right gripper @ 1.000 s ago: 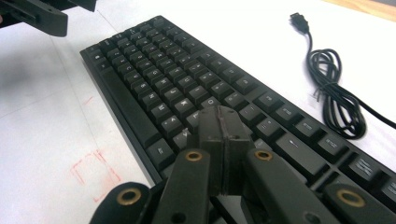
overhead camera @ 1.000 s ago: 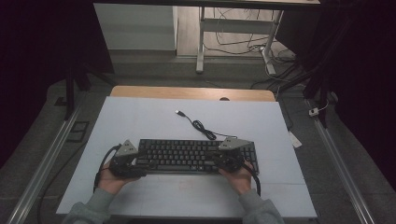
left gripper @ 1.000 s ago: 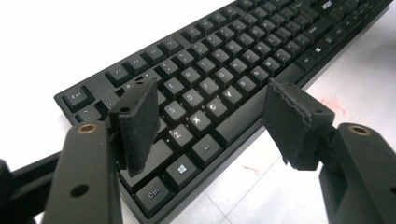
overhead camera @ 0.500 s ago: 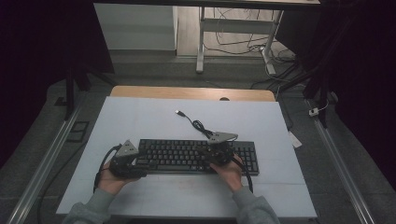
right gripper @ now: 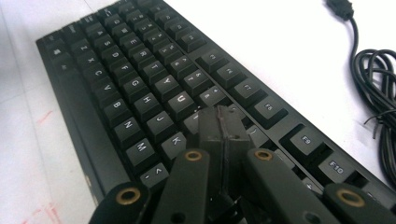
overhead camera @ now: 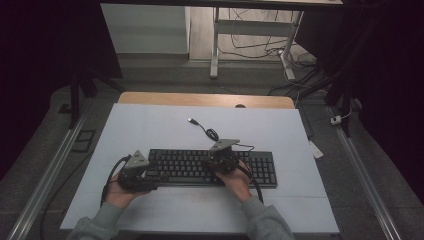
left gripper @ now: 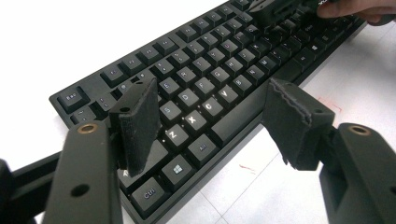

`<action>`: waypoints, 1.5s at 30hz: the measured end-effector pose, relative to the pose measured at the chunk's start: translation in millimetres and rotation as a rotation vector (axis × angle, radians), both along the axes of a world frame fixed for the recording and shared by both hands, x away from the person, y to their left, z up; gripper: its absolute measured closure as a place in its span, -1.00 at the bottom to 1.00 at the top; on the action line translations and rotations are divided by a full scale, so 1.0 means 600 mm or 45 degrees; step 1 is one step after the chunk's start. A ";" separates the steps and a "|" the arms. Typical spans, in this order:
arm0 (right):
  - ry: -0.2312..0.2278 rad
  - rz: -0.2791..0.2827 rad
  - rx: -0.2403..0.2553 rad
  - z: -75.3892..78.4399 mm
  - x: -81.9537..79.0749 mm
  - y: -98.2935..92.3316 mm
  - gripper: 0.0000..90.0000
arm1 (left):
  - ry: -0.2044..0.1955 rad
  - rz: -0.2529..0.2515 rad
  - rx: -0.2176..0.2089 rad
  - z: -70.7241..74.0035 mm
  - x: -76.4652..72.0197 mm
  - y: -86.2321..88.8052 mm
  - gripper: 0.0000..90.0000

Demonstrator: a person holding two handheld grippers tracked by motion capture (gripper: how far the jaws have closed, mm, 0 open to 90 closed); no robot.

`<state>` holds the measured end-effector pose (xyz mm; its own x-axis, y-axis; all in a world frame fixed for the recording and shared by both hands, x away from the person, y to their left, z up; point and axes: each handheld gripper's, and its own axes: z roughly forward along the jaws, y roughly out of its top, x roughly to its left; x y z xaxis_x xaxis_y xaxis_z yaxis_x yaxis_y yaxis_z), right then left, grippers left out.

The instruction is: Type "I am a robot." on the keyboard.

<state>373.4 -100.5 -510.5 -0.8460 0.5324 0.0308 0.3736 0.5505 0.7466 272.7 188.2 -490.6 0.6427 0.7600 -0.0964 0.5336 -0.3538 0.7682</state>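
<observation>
The right tool (overhead camera: 220,161) has its two black jaws pressed flat together with nothing between them, and the tip (right gripper: 219,122) sits down among the keys of the black keyboard (overhead camera: 210,168). In the right gripper view it rests about the I and K keys, so it is on the middle of the keyboard, a little toward its right half. The person's right hand (overhead camera: 235,180) lies over the near edge of the keyboard behind it.

The left tool (overhead camera: 134,172) stands at the left end of the keyboard, jaws held wide. In the left gripper view one pad (left gripper: 137,123) hangs over the left-hand keys, near the far rim of the keyboard, and the other pad (left gripper: 295,122) is out past its near edge over the bare white desk (overhead camera: 150,125). Whether either pad presses on the keyboard I can't make out, though the left end lies in the gap between them. The left hand (overhead camera: 119,192) sits just off the near left corner of the keyboard.

The keyboard itself lies flat, long side across, nearer the person's edge of the desk. From its far edge a black cable (overhead camera: 210,132) runs away in a small coil, ending in a plug (overhead camera: 192,120) well beyond the keyboard.
</observation>
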 end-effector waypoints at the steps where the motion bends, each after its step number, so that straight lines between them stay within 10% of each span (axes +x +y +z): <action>1: 0.002 -0.006 -0.002 -0.001 0.001 0.002 0.99 | 0.000 0.000 0.001 0.000 0.000 0.000 -0.20; 13: -0.012 -0.007 -0.060 -0.009 0.006 0.010 0.99 | -0.002 0.000 0.009 0.000 0.000 0.000 -0.19; 23: -0.049 -0.011 0.075 0.015 -0.005 -0.007 0.98 | -0.004 0.009 -0.009 0.001 0.001 0.004 -0.20; 32: -0.044 -0.066 0.123 0.019 -0.020 -0.054 0.45 | -0.005 0.015 -0.009 0.000 0.002 0.006 -0.20; 45: -0.075 -0.050 0.140 0.022 -0.046 -0.103 0.29 | 0.002 0.031 -0.002 -0.006 0.010 0.011 -0.21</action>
